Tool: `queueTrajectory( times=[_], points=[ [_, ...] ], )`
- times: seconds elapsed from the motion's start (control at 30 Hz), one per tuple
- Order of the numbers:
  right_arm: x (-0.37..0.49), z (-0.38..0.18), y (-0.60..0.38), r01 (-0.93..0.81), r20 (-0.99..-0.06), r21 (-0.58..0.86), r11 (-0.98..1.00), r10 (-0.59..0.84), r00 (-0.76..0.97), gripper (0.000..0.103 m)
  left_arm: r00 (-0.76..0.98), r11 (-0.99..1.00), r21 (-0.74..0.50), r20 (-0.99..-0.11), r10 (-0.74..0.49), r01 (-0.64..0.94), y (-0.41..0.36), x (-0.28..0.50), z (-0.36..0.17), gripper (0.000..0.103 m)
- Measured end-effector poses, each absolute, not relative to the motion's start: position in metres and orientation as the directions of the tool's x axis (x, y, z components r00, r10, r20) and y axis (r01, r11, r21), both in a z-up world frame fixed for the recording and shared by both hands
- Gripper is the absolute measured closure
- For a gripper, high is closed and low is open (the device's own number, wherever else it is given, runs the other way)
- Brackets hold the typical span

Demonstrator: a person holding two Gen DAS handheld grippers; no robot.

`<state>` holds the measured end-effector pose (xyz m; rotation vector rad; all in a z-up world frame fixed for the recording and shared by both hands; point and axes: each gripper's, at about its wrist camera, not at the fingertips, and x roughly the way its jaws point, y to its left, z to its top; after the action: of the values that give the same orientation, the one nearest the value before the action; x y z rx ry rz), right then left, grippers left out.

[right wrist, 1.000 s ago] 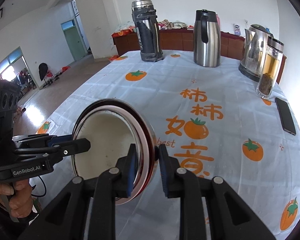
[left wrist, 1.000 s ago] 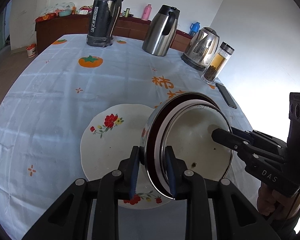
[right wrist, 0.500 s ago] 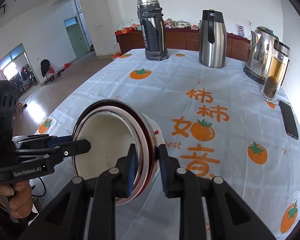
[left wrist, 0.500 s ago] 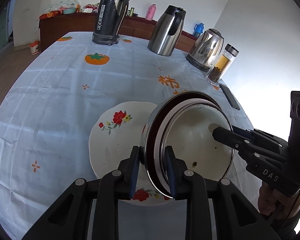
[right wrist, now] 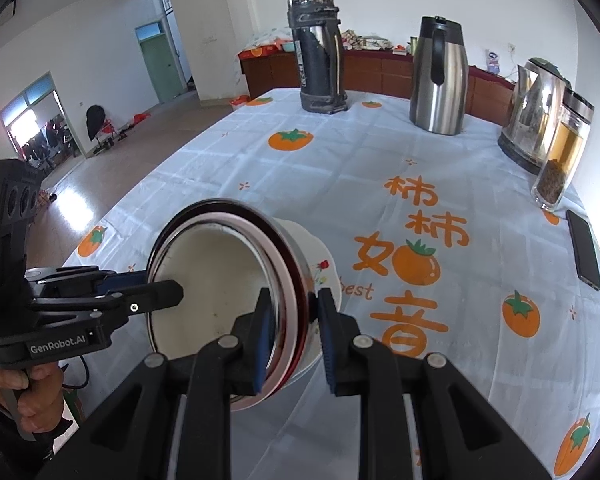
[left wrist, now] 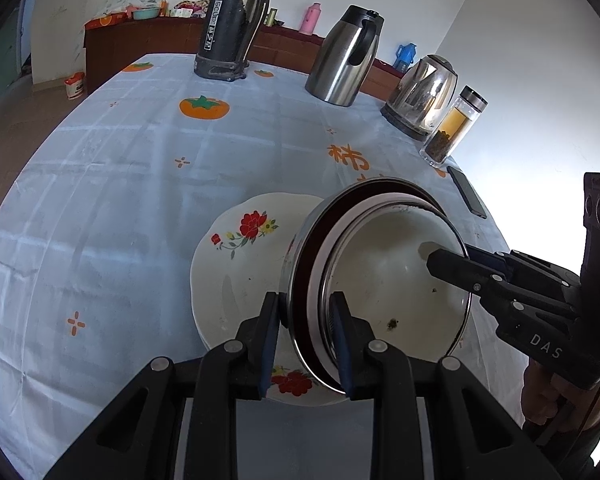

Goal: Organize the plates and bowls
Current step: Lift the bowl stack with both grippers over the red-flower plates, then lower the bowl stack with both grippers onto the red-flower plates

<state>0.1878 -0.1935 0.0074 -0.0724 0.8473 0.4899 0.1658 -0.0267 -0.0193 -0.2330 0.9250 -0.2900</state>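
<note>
Readable writing: "DAS" on my right gripper [left wrist: 448, 262] body, "GenRobot.AI" on my left gripper [right wrist: 164, 294], "best" plus orange characters on tablecloth [right wrist: 340, 168]; lettering on black thermos [left wrist: 230, 20] too small to read. Metal bowl [left wrist: 384, 280], white inside, tipped on edge, red band under rim. My left gripper [left wrist: 306, 338] clenched on near rim; my right gripper [right wrist: 294, 334] clenched on opposite rim. Bowl hangs over flowered plate [left wrist: 244, 264] lying on tablecloth. Bowl hides plate's right part; whether bowl touches plate, cannot tell.
</note>
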Motion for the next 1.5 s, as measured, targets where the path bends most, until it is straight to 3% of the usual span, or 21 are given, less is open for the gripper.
queueTrajectory(
  times=[0.83,1.23,1.5],
  points=[
    [0.235,-0.002,-0.179,-0.498,-0.82,0.176,0.849,0.406,0.403,0.08,0.501,0.906,-0.41,-0.766,-0.402,0.1,-0.009,0.183,-0.031,0.074],
    [0.269,-0.012,-0.173,-0.512,-0.86,0.22,0.83,0.413,0.3,0.078,0.5,0.872,-0.478,-0.733,-0.461,0.104,-0.001,0.187,-0.032,0.066],
    [0.264,-0.012,-0.165,-0.519,-0.844,0.173,0.837,0.398,0.359,0.081,0.569,0.918,-0.382,-0.732,-0.374,0.111,-0.005,0.185,-0.031,0.065]
  ],
)
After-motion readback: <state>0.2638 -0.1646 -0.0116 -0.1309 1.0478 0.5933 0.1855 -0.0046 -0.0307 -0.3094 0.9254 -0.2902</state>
